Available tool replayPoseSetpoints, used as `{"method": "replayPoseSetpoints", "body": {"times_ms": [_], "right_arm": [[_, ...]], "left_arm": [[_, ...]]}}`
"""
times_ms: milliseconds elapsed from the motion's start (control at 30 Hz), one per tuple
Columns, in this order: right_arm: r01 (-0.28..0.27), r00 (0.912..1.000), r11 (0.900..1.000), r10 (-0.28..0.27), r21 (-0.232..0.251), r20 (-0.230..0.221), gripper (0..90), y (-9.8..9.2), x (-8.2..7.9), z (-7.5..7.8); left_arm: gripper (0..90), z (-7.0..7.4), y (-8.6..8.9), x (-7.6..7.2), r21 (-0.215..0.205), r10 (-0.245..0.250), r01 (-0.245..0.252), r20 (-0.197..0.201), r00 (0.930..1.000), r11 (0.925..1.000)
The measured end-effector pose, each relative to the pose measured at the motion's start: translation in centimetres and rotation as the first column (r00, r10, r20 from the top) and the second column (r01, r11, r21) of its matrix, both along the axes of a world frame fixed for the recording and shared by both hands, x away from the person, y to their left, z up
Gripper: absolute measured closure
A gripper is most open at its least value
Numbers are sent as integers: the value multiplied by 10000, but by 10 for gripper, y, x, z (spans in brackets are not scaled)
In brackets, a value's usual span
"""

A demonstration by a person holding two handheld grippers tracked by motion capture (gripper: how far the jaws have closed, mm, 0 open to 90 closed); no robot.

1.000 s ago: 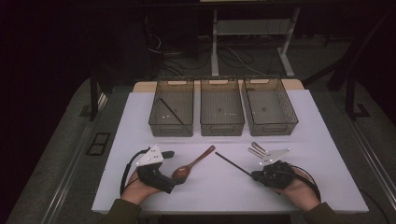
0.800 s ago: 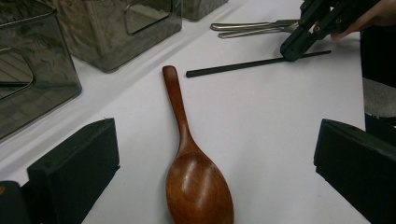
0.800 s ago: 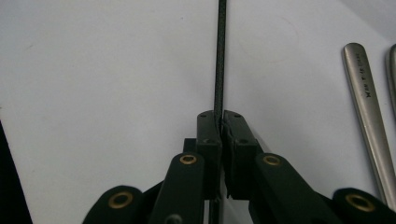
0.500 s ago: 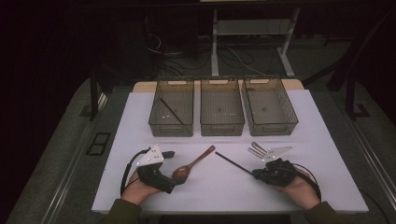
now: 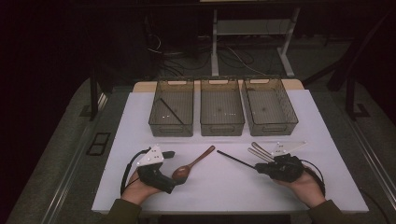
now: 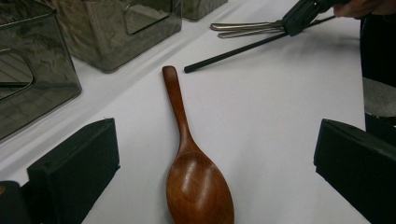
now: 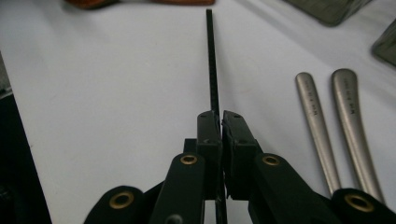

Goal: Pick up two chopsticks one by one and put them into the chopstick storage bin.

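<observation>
High view: the right gripper rests at the near right of the white worktop, its jaws closed on one end of a black chopstick. The chopstick's long axis runs from the jaws up and to the left, toward the middle of the worktop; its free end points roughly at the left bin, where a second dark stick lies slantwise. Judged from this, the move ahead is a lift and carry along that same diagonal. Two metal handles lie just beside the right gripper, on its far side. The left gripper sits at the near left, with the bowl of a wooden spoon close to its jaws.

Left gripper view: the jaws stand wide apart and hold nothing. The wooden spoon lies flat between them, bowl nearest the camera, handle pointing away toward the bins; neither pad touches it. The chopstick lies beyond the handle tip, crosswise.

Right gripper view: the jaws are nearly shut, pinching the chopstick, which extends straight ahead, in line with the jaws. The metal handles lie to the right, clear of the grip
</observation>
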State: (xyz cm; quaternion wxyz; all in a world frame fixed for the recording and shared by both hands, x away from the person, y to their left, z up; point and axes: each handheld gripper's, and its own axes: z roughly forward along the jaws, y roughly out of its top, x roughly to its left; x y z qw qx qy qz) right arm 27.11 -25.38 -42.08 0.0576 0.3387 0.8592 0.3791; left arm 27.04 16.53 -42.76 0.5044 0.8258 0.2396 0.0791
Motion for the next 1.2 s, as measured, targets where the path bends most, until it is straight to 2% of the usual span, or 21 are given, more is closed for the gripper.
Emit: {"method": "replayPoseSetpoints", "body": {"times_ms": [767, 1200], "right_arm": [[175, 9978, 9942, -242, 1060, 623, 853, -12, 2, 26], [135, 9939, 9891, -293, 1469, 1061, 853, -7, 9, 45]], "left_arm": [[0, 0, -1, 0, 40, -46, 46, 3, 10000, 10000], [0, -1, -2, 0, 34, -38, 38, -17, 10000, 10000]]}}
